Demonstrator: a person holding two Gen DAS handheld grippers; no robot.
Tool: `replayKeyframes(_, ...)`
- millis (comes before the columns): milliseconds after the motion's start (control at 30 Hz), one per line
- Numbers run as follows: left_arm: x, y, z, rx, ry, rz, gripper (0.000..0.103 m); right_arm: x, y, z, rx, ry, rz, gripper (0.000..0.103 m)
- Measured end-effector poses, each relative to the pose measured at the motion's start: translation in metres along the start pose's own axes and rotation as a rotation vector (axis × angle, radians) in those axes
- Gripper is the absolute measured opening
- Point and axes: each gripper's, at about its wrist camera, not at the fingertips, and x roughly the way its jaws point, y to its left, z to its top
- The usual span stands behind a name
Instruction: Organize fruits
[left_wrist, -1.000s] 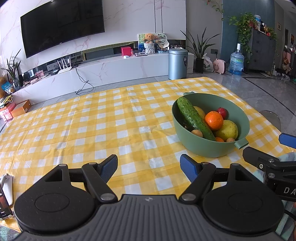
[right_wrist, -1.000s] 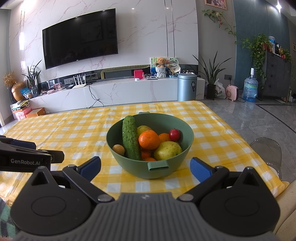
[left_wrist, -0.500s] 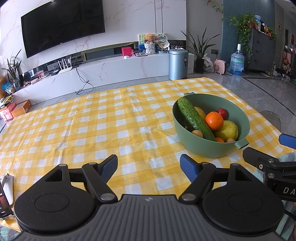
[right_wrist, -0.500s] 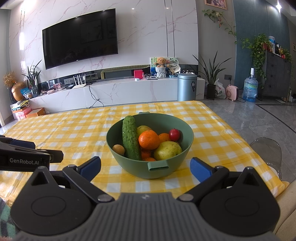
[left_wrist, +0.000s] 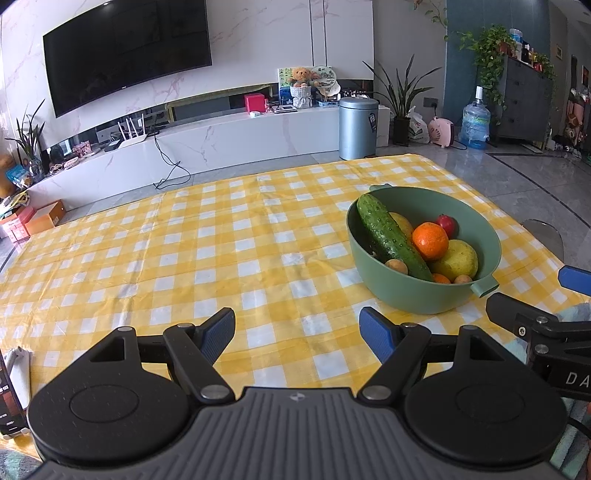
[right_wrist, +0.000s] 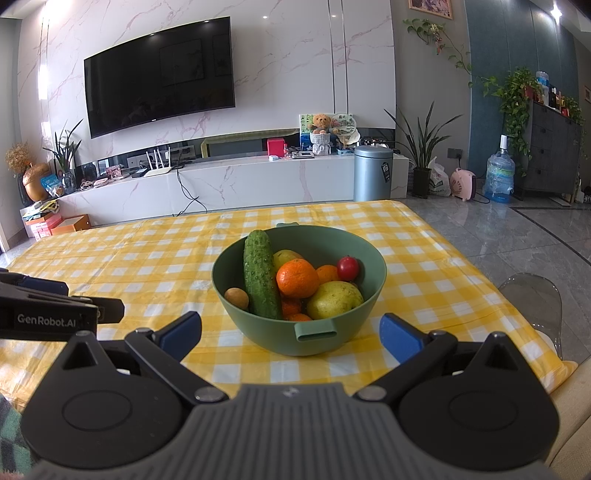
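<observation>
A green bowl (right_wrist: 255, 332) stands on the yellow checked tablecloth (right_wrist: 147, 258), straight ahead in the right wrist view and at the right in the left wrist view (left_wrist: 413, 299). It holds a cucumber (right_wrist: 260, 280), an orange (right_wrist: 297, 277), a yellow pear (right_wrist: 334, 300), a small red fruit (right_wrist: 348, 268) and several smaller fruits. My right gripper (right_wrist: 290, 332) is open and empty just in front of the bowl. My left gripper (left_wrist: 297, 332) is open and empty over the cloth, left of the bowl.
The table's right edge (right_wrist: 532, 332) is near the bowl, with a clear chair (right_wrist: 532, 299) beside it. A white object (left_wrist: 18, 373) lies at the table's near left corner. A TV wall and low cabinet (right_wrist: 236, 177) stand beyond the table.
</observation>
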Motion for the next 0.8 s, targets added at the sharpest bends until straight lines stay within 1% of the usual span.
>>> replayKeyframes(800, -0.0044, -0.0015, 0.0002, 0.002, 0.002, -0.019, 0.09, 0.0007, -0.0001, -0.0018, -0.003, 0.003, -0.001, 0.099)
